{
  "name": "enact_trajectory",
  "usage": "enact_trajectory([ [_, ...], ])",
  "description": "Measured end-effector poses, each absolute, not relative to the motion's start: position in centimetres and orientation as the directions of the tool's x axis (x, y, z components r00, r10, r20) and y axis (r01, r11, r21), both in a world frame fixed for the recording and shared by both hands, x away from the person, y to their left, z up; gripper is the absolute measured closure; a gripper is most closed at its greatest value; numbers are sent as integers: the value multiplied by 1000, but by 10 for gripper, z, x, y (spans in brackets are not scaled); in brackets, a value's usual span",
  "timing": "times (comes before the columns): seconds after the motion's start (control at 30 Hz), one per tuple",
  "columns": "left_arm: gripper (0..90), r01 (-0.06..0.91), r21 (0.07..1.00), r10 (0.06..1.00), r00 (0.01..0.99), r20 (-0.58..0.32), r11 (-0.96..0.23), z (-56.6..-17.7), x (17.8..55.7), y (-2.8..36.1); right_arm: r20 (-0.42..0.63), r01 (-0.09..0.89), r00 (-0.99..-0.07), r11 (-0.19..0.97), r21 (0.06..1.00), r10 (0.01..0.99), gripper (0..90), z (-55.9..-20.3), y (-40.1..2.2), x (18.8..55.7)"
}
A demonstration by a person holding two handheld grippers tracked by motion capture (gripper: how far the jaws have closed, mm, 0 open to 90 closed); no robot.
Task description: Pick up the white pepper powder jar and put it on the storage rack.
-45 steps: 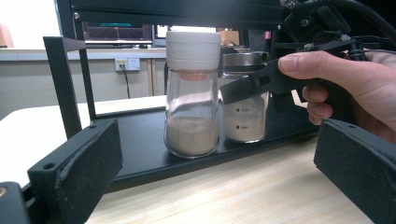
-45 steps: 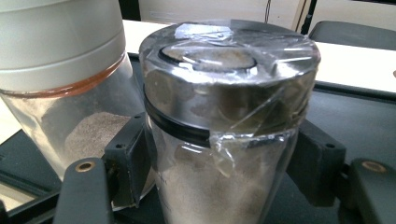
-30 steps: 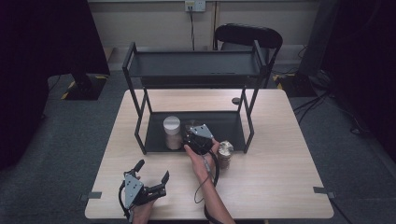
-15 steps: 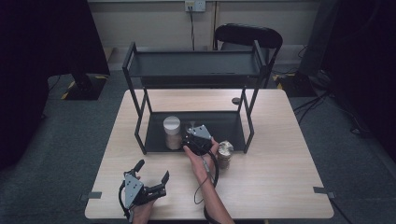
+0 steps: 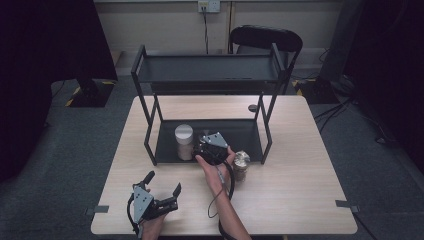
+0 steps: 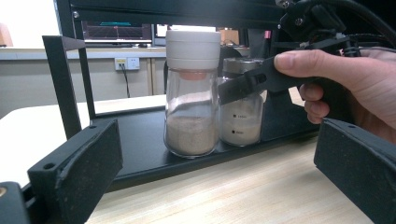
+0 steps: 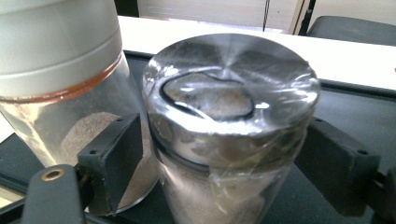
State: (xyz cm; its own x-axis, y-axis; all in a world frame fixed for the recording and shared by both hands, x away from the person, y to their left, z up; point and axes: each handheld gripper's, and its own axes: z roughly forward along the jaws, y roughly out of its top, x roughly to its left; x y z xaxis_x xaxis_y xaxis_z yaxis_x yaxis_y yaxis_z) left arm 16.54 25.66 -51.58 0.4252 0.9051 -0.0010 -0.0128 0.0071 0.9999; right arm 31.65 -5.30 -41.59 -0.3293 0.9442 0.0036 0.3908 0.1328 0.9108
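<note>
- The right hand-held gripper (image 7: 224, 154) has just been opening: its jaws flank the steel-lidded jar (image 7: 229, 121) on the rack's bottom shelf (image 5: 240, 131), pads seemingly clear of the glass.
- Risk: pulling back crooked could let a jaw catch the jar, tipping it into the white-capped jar (image 7: 56, 70) just beside it.
- The left hand-held gripper (image 5: 162, 187) lies open on the bench (image 5: 300, 200).
- Writing: small marks on the jar's glass, unreadable.

A black chair (image 5: 265, 37) stands behind the wooden table (image 5: 300, 200), with a wall socket (image 5: 208, 6) above
</note>
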Motion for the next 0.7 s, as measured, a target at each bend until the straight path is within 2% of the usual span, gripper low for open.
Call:
enact_trajectory([
  [0.47, 3, -12, 1000, 905, 425, 1, 5, -516, 165, 256, 63, 369, -352, 77, 926, 934, 32, -414, -65, 311],
  [0.7, 3, -12, 1000, 905, 425, 2, 4, -515, 165, 256, 71, 357, -361, 68, 932, 930, 31, -412, -67, 309],
])
